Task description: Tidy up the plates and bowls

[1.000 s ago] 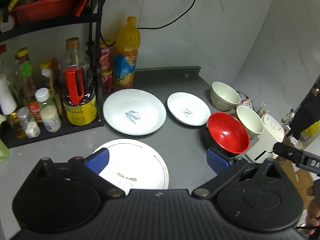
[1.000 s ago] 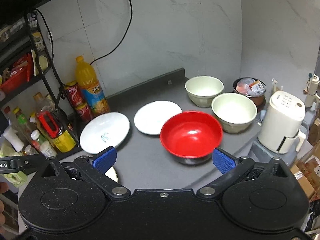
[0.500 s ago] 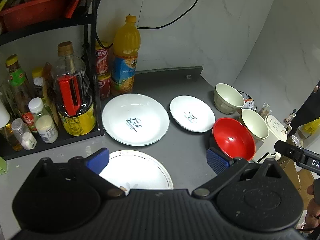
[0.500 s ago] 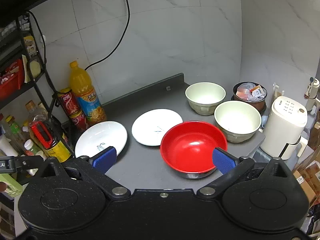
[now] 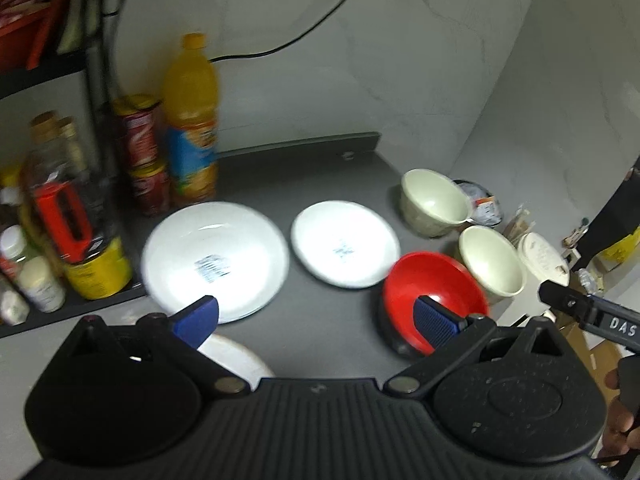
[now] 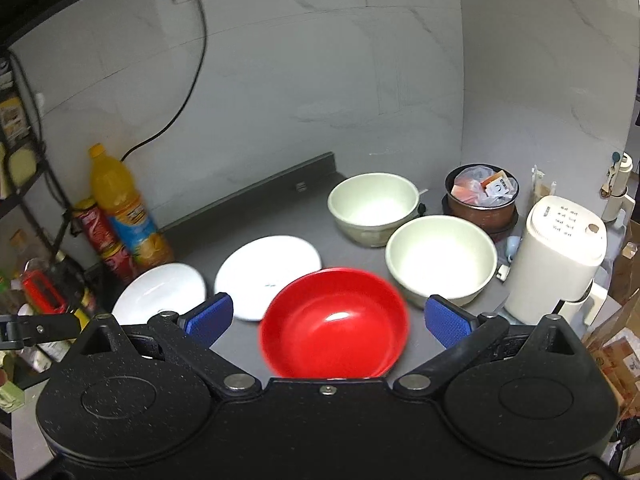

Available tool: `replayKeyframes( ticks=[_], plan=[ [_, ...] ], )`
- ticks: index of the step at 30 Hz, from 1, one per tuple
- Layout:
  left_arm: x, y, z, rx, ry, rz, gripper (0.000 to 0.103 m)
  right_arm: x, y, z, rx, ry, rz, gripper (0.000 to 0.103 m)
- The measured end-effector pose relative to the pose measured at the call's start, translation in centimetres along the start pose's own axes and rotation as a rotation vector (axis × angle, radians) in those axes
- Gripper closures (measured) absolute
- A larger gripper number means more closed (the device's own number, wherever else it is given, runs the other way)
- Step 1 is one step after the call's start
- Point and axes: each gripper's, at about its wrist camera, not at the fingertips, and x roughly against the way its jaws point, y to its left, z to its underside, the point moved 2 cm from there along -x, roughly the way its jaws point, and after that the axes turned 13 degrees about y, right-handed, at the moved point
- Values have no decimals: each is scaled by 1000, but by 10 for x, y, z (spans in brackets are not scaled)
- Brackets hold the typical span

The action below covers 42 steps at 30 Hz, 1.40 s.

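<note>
A red bowl (image 6: 334,322) sits on the grey counter (image 6: 272,208) at the front, with two cream bowls (image 6: 440,258) (image 6: 374,204) behind it to the right. A large white plate (image 5: 216,254) and a smaller white plate (image 5: 346,242) lie side by side in the middle. A third white plate (image 5: 234,360) shows partly beneath my left gripper (image 5: 316,318). That gripper hovers open above the counter, holding nothing. My right gripper (image 6: 328,316) hangs open just above the red bowl, its blue pads (image 6: 448,320) either side of it.
An orange drink bottle (image 5: 192,120) and red cans (image 5: 138,136) stand at the back left beside a black rack of bottles and jars (image 5: 68,216). A white appliance (image 6: 560,256) and a brown pot of packets (image 6: 482,196) sit at the right edge.
Both grippers have risen and pulled back, so the dishes look lower and farther. The left view has swung right and blurred. No dish has moved.
</note>
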Motion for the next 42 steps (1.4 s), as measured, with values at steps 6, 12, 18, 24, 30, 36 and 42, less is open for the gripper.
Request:
replayKeyframes(
  ticks=[6, 12, 18, 24, 30, 36, 42],
  plan=[
    [-32, -51, -22, -24, 26, 13, 0, -10, -42, -16, -22, 10, 10, 0],
    [-63, -103, -39, -75, 38, 25, 0, -24, -85, -32, -38, 20, 27, 0],
    [-101, -145, -54, -91, 77, 31, 0, -49, -131, -43, -87, 84, 13, 0],
    [-136, -173, -68, -72, 96, 51, 2, -76, -164, -51, -100, 126, -39, 2],
    [-174, -193, -83, -34, 126, 67, 12, -114, -187, -57, -127, 213, -106, 32],
    [-216, -207, -93, -20, 190, 77, 27, -150, -206, -56, -190, 290, -138, 59],
    [-248, -213, -100, -9, 223, 97, 43, -173, -214, -56, -225, 330, -159, 62]
  ],
)
